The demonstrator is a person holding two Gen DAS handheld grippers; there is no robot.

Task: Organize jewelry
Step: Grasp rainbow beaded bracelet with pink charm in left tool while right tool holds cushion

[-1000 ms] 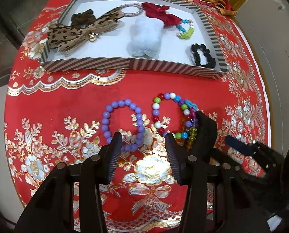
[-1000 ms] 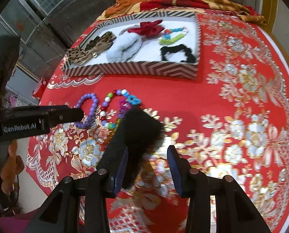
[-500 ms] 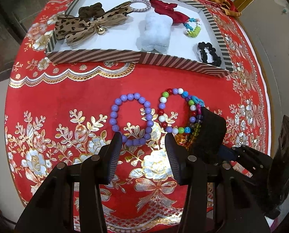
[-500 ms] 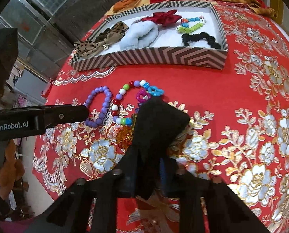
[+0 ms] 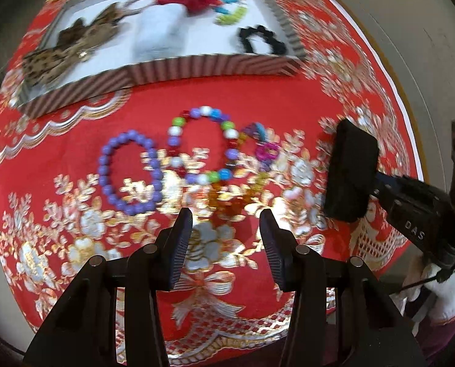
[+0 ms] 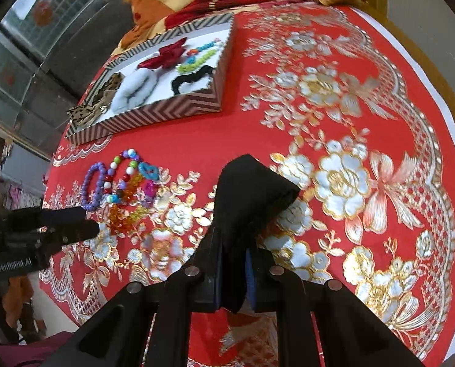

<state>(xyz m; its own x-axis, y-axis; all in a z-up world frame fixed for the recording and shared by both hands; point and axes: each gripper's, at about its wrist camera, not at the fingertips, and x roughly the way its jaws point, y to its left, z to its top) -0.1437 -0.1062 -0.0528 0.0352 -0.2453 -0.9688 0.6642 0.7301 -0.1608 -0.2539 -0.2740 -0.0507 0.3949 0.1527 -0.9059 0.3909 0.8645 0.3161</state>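
Observation:
A purple bead bracelet [image 5: 129, 171] [image 6: 92, 186], a multicoloured bead bracelet [image 5: 203, 146] [image 6: 126, 168] and an amber bead string [image 5: 227, 198] [image 6: 123, 214] lie together on the red embroidered cloth. My left gripper [image 5: 225, 214] [image 6: 83, 223] hangs open just in front of them with nothing between its fingers. My right gripper [image 6: 233, 244] is shut on a folded black fabric piece [image 6: 251, 189] [image 5: 349, 171]. It holds that piece a little to the right of the bracelets, over the cloth.
A striped tray [image 5: 196, 67] [image 6: 154, 113] at the back holds a black scrunchie [image 5: 261, 39], a white fluffy piece [image 5: 160, 36], a red bow, leopard bows and a beaded band. Small pink and blue charms [image 5: 267, 153] lie beside the bracelets. The table edge curves round at the right.
The right gripper has shut on the black fabric and carried it rightwards, away from the bracelets. The left gripper has shifted and rolled, staying open.

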